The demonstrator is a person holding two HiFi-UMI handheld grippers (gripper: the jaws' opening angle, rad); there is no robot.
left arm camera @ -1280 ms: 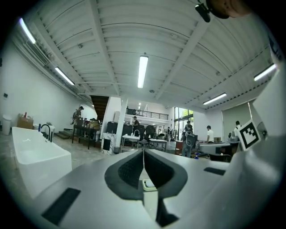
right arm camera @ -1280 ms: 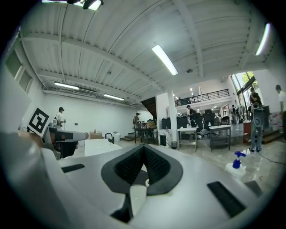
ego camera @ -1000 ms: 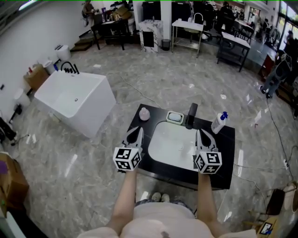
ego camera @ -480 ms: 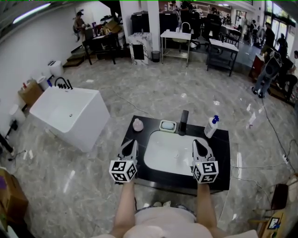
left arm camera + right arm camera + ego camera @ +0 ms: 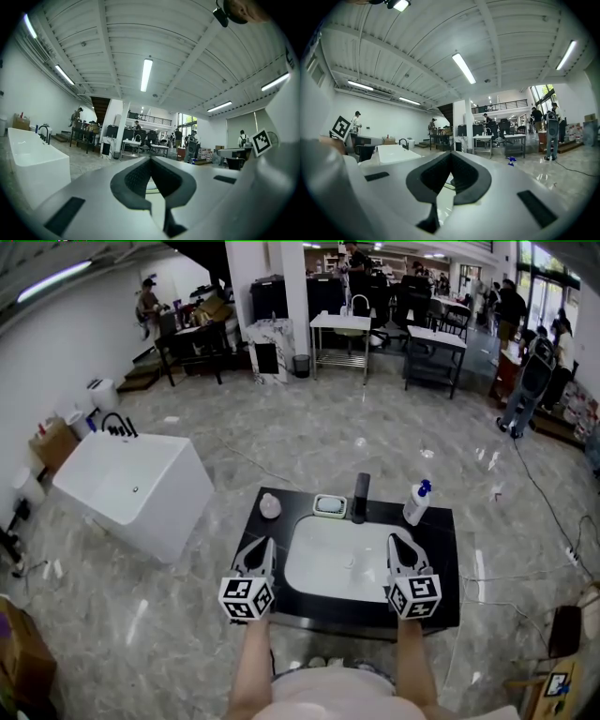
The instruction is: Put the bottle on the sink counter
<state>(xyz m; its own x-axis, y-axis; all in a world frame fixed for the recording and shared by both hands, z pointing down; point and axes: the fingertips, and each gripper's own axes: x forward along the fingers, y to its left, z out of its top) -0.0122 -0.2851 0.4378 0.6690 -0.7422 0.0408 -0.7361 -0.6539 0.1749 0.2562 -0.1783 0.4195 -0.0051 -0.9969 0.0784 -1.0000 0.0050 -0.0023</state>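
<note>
Left gripper [image 5: 266, 545] and right gripper [image 5: 396, 542] both pressed together, empty
bottle [image 5: 415, 503] sits back-right on the counter [image 5: 441, 554]; I'd spread the right jaws before reaching

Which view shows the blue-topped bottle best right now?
The head view: the bottle stands whole and upright on the black counter, back right of the basin. The right gripper view catches only what looks like its blue top; the left gripper view doesn't show it.

The bottle [image 5: 415, 504] stands on the sink counter [image 5: 444, 554], back right, beside the faucet [image 5: 360, 498].
</note>
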